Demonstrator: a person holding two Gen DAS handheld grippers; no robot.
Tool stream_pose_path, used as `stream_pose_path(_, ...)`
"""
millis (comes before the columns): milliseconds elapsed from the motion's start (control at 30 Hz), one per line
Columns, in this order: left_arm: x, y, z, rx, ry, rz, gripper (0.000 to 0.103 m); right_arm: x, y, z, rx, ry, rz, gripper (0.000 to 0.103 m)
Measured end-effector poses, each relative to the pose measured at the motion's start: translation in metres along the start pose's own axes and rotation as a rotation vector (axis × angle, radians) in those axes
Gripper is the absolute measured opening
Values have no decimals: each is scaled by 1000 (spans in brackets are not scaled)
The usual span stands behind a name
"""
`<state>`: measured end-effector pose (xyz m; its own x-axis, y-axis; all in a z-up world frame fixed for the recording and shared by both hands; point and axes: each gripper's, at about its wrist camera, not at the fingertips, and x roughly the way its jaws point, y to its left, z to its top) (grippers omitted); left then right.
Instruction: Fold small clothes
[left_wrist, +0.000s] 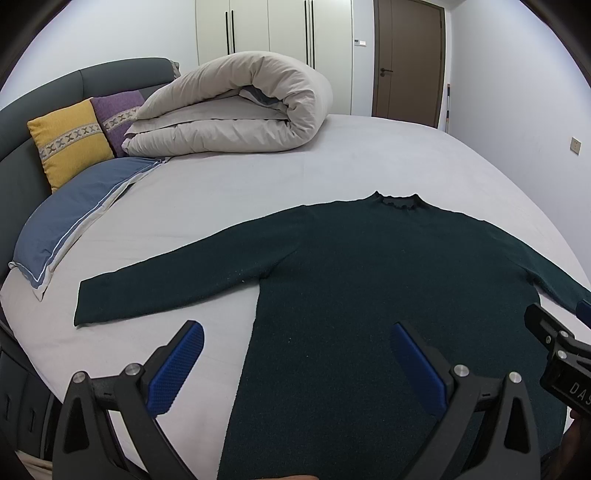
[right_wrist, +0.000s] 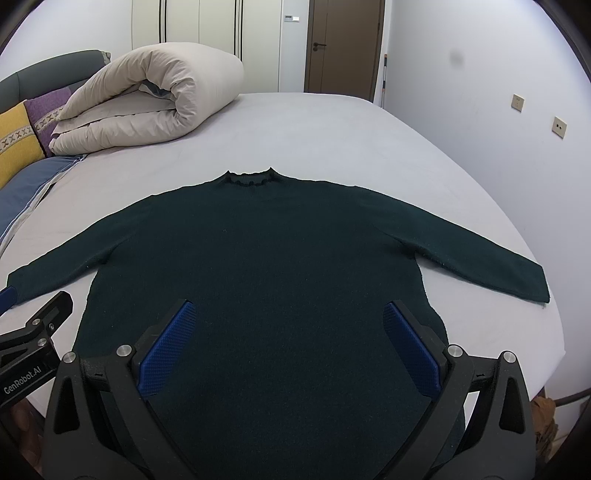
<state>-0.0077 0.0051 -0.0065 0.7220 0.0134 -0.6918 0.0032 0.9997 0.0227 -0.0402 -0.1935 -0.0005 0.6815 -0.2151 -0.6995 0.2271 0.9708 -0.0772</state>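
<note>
Dark green sweater (right_wrist: 258, 266) lies flat, sleeves spread, across centre frame on the grey bed sheet (right_wrist: 332, 140), collar toward the top. Left gripper (left_wrist: 295, 354) and right gripper (right_wrist: 288, 332) both hover over its lower body, jaws wide apart, gripping nothing. Rolled beige duvet (left_wrist: 236, 107) upper left.

Bare sheet (right_wrist: 332, 140) — duvet (right_wrist: 147, 99) far-left

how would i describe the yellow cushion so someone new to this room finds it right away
Start at the bed's dark grey headboard. Leaning against it, beside the rolled beige duvet, stand two cushions with a cross-stitched band. The yellow cushion is the outer one; its neighbour is purple.
</note>
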Motion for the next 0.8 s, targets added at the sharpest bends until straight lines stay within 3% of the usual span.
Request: stream_pose_path(800, 6, 1, -2, -15, 27, -1, 103, 4, -1, -2, 8, 20, 1, 103)
